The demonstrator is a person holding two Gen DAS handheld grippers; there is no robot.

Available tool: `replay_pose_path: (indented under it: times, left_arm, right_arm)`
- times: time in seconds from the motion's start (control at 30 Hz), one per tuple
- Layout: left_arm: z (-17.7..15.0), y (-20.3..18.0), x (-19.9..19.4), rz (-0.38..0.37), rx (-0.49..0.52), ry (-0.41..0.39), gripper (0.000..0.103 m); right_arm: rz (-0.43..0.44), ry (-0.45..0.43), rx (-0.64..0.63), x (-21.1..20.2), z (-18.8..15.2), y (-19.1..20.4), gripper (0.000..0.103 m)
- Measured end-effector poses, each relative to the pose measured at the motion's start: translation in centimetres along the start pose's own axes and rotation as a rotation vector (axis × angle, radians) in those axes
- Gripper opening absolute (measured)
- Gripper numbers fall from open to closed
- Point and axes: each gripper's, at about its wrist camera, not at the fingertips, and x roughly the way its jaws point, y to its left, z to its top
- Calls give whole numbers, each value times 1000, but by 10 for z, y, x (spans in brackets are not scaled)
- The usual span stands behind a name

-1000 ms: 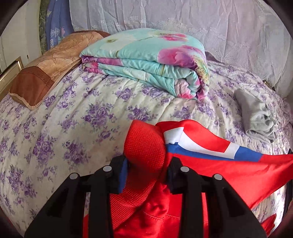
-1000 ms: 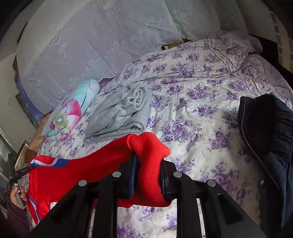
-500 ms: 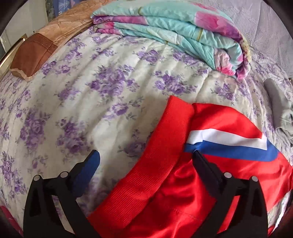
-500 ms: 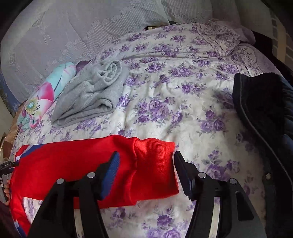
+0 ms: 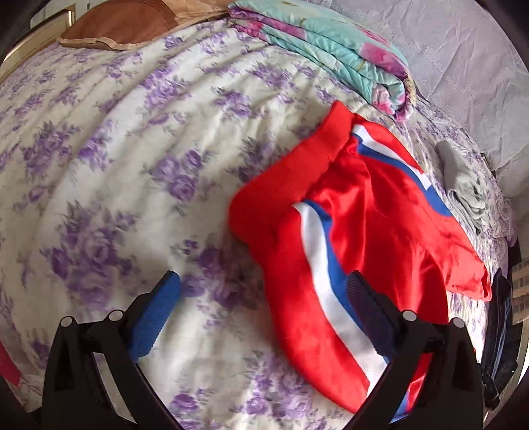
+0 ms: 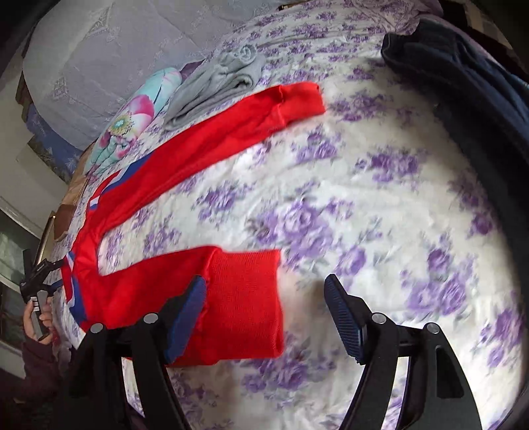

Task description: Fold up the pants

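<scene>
Bed (image 5: 109, 172) under a cream quilt with purple flowers, filling both views; pale lace-patterned fabric (image 6: 109, 63) along the far side. No containers in sight.

One pair of red pants (image 5: 370, 231) with white and blue side stripes, spread flat on the quilt: waistband end near the left gripper, two legs stretching away, each ending in a ribbed cuff. Nearer cuff (image 6: 244, 304) just left of the right gripper's gap, farther cuff (image 6: 297, 99) well beyond.

One folded teal floral quilt (image 5: 334, 49) at the far side, one folded grey garment (image 6: 218, 89) beside it, one brown pillow (image 5: 122, 23) far left, one dark navy garment (image 6: 463, 99) far right.

Left gripper (image 5: 264, 291) with jaws wide apart, having just been opening, nothing pinched; right pad over the striped cloth. Right gripper (image 6: 264, 297) likewise spread, jaws just opened further, left pad over the near cuff, not clamped.

A hand (image 6: 36, 317) at far left of the right view.
</scene>
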Motion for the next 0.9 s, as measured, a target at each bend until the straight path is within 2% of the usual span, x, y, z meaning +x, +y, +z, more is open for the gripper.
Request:
replay_pose_path:
  times: [0.03,0.07,0.1,0.13,0.17,0.2,0.3,0.37,0.43,0.5,0.53,0.57,0.6,0.63,0.67,0.73,0.77,0.8,0.83,0.9]
  left_arm:
    - [-1,-8,5,-6,13,-15,94]
    - [-3,-15,10,-2,31,-34,64]
    - [-1,-20,16,-5,38,-32,41]
    - [1,-19,20,-36,0,-23,22]
    - [2,-15,16,-72,-54,-38,14]
    - [1,-14,9,-106,-85,-61,11]
    - [-18,-27,-31,-121,-73,-170,10]
    - [-43,-40,-49,-123,-48,-196,10]
    - [-72,-48,-54,-112,-28,-200,10]
    - [-95,-49,-44,-84,-18,-177,11]
    - [-104,-48,-36,-54,-4,-165,14]
    - [-110,-44,-28,-30,2,-154,22]
    - [-115,-36,-25,-37,-11,-158,27]
    - [-118,-30,-28,-48,-25,-172,36]
    - [-120,-26,-34,-44,-30,-179,43]
    - [-121,-20,-54,-12,-35,-219,56]
    - [-121,-20,-67,12,-28,-254,62]
    - [-120,-22,-79,40,-11,-289,64]
    - [-118,-26,-92,63,11,-327,65]
    - [-114,-40,-109,61,65,-380,73]
  right_arm:
    - [-25,-13,-47,4,-2,9,52]
    - [-31,-14,-84,6,-2,15,32]
    - [-4,-26,-93,3,0,17,23]
    - [-2,-50,-78,-3,4,15,18]
    - [-11,-86,-66,-15,8,12,17]
    - [-19,-134,-59,-32,13,8,16]
    - [-50,-255,-49,-84,17,-4,16]
    - [-81,-297,-45,-109,13,-14,17]
    - [-113,-291,-19,-114,4,-31,17]
    - [-156,-239,-12,-96,-10,-50,20]
    - [-172,-186,-7,-79,-17,-58,26]
    - [-192,-136,3,-63,-27,-67,31]
    - [-194,-126,19,-55,-35,-75,33]
    - [-170,-161,30,-58,-42,-78,34]
    - [-182,-184,40,-65,-44,-79,42]
    - [-243,-269,50,-89,-46,-74,50]
    - [-253,-315,45,-103,-46,-70,51]
    - [-254,-345,31,-114,-43,-64,51]
    - [-236,-363,10,-122,-39,-57,51]
    - [-153,-373,-39,-128,-31,-39,52]
